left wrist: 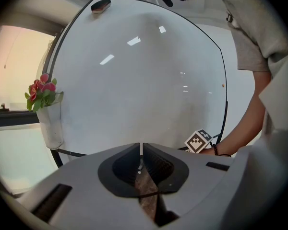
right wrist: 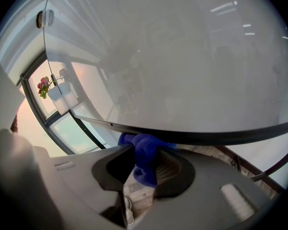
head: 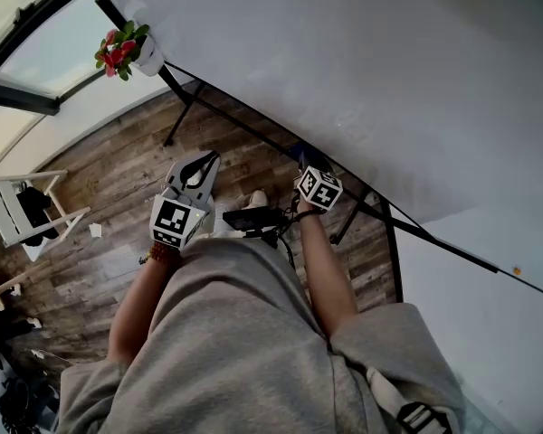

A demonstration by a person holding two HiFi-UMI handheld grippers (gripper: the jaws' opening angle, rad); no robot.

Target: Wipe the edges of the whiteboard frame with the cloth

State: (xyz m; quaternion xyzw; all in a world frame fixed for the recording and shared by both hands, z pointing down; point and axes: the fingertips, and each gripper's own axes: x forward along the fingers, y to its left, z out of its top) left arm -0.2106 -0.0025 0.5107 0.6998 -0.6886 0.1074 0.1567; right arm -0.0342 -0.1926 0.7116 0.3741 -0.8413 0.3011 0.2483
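Observation:
The whiteboard point(head: 362, 70) fills the upper right of the head view, and its black bottom frame edge point(head: 253, 132) runs diagonally down to the right. My right gripper point(right wrist: 145, 152) is shut on a blue cloth point(right wrist: 143, 150), which presses up against the black bottom frame edge point(right wrist: 206, 137). From the head view, the right gripper point(head: 309, 165) sits right under that edge, with a bit of the blue cloth point(head: 306, 155) showing. My left gripper point(head: 199, 165) hangs to the left of it, away from the board, jaws shut with nothing in them point(left wrist: 140, 150).
A white pot of red flowers point(head: 127, 51) hangs at the board's lower left corner. A black eraser point(left wrist: 101, 5) rests at the board's top edge. The black stand legs point(head: 183, 111) reach down to the wooden floor. A white rack point(head: 23, 211) stands at the left.

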